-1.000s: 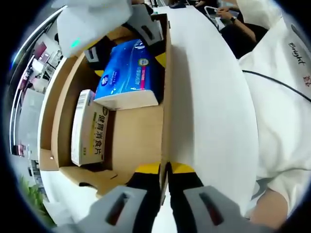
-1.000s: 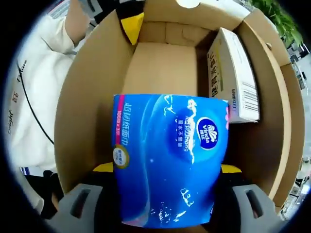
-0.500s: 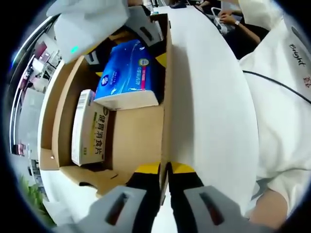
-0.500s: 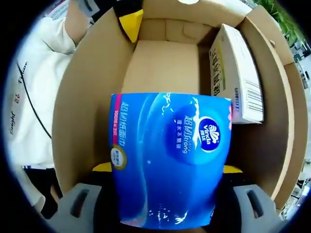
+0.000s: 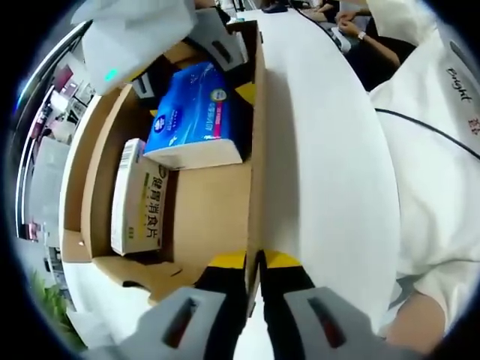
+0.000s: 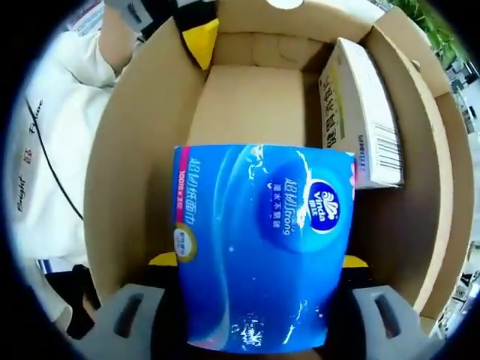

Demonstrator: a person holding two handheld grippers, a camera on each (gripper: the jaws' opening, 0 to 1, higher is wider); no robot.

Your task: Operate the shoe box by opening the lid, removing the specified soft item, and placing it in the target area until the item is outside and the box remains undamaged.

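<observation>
1. The shoe box [image 5: 180, 217] lies open, filling the left and centre of the left gripper view; its brown cardboard wall [image 6: 127, 172] also frames the right gripper view.
2. The blue tissue pack [image 6: 262, 247], the soft item, sits in the lower centre of the right gripper view, inside the box, its printed face toward the camera.
3. The right gripper [image 6: 255, 319] has its fingers [image 6: 161, 261] on either side of the tissue pack, yellow tips pressed against its left and right edges, gripping it.
4. In the left gripper view the same tissue pack [image 5: 196, 114] is at upper centre, with the right gripper [image 5: 217, 45] at its far end.
5. A white carton [image 5: 136, 196] with a barcode and printed characters lies in the box just beside the tissue pack; in the right gripper view it stands at the upper right [image 6: 360, 112].
6. The left gripper [image 5: 253, 274] sits at bottom centre, its fingers closed on the shoe box's side wall edge.
7. The white desk [image 5: 322, 165] runs along the right of the box, with a person's white sleeve [image 5: 435, 150] at far right.
</observation>
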